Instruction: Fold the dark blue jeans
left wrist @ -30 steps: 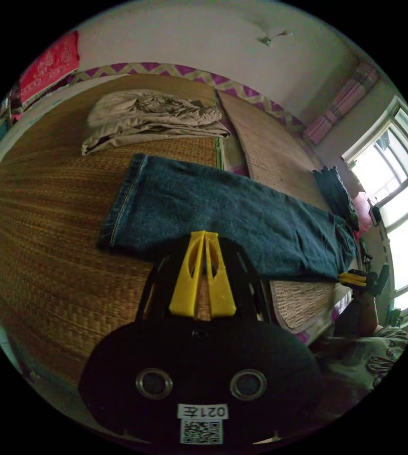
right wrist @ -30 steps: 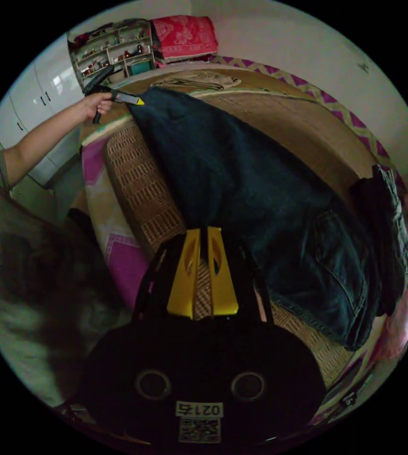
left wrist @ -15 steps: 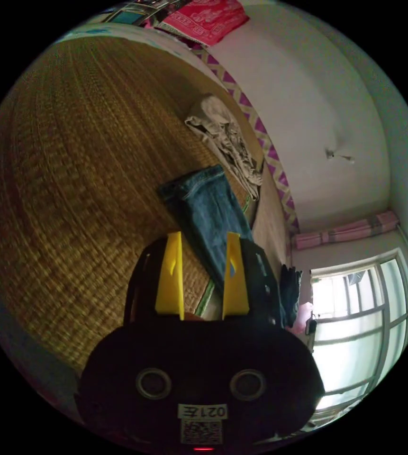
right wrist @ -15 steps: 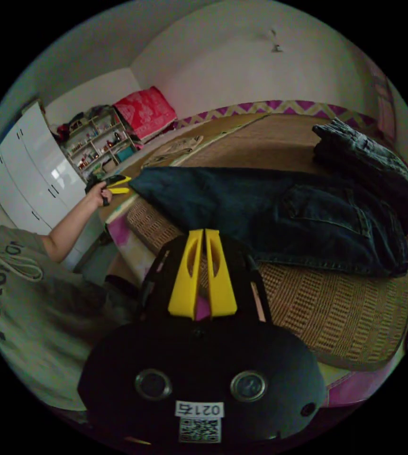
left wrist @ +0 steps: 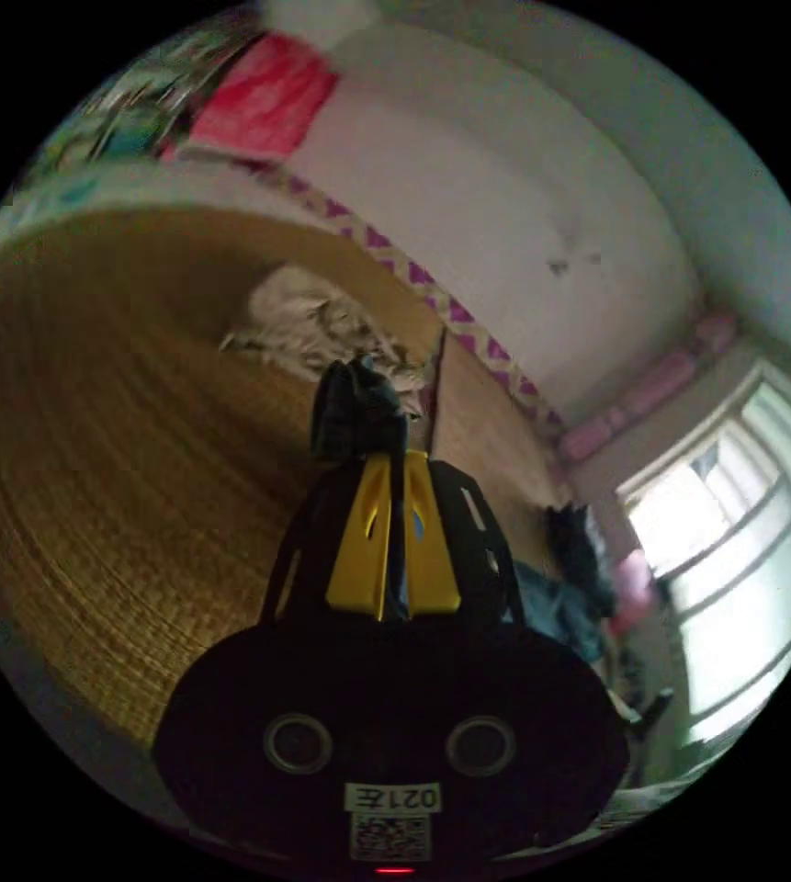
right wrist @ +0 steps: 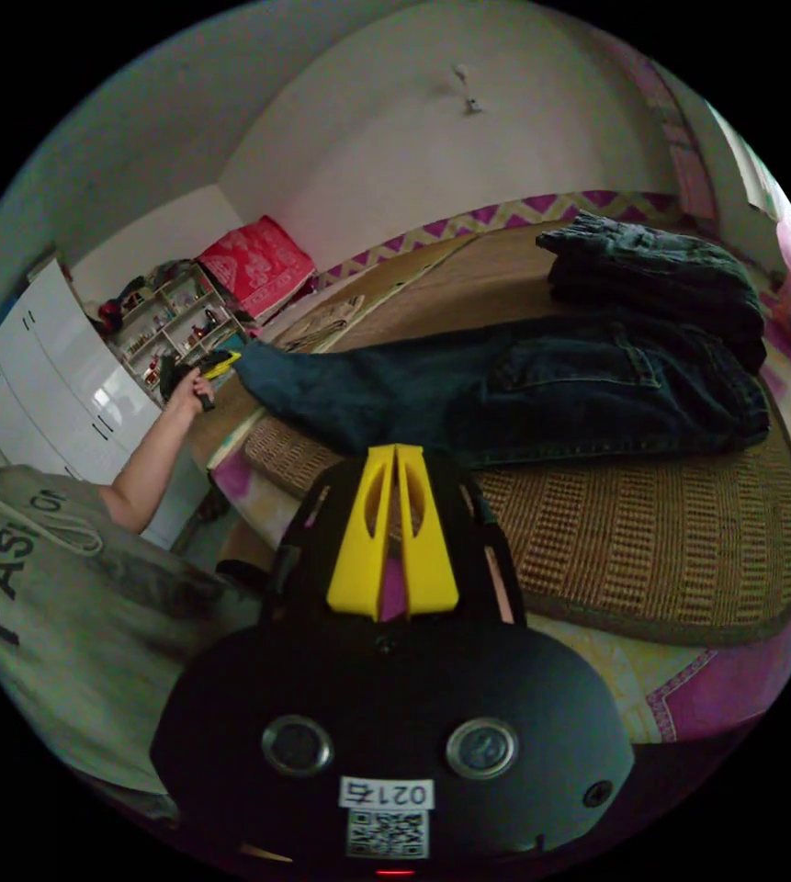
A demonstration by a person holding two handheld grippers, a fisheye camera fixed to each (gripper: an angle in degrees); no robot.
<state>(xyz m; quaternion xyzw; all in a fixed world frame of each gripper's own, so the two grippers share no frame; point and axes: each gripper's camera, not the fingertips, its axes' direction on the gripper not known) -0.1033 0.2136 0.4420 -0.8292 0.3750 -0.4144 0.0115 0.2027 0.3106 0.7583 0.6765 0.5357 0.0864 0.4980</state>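
The dark blue jeans point(right wrist: 524, 386) lie stretched across a woven mat point(right wrist: 652, 560), waist end to the right in the right gripper view. My left gripper point(left wrist: 395, 457) is shut on the leg's hem point(left wrist: 356, 418), which bunches just past the yellow tips. In the right gripper view a hand holds that left gripper point(right wrist: 220, 365) at the jeans' far leg end. My right gripper point(right wrist: 395, 450) is shut with nothing in it, hovering over the mat's near edge, short of the jeans.
A folded dark garment point(right wrist: 652, 271) sits just behind the jeans' waist. A beige crumpled garment point(left wrist: 308, 322) lies farther back on the bed. The person's grey-shirted body point(right wrist: 55, 597) stands beside white cabinets point(right wrist: 55, 386) and a shelf point(right wrist: 175, 322). A bright window point(left wrist: 735, 560) is at one side.
The left gripper, open around the leg end half a second ago, has shut on the hem and lifted it. The right gripper stayed shut while its view swung back from the jeans.
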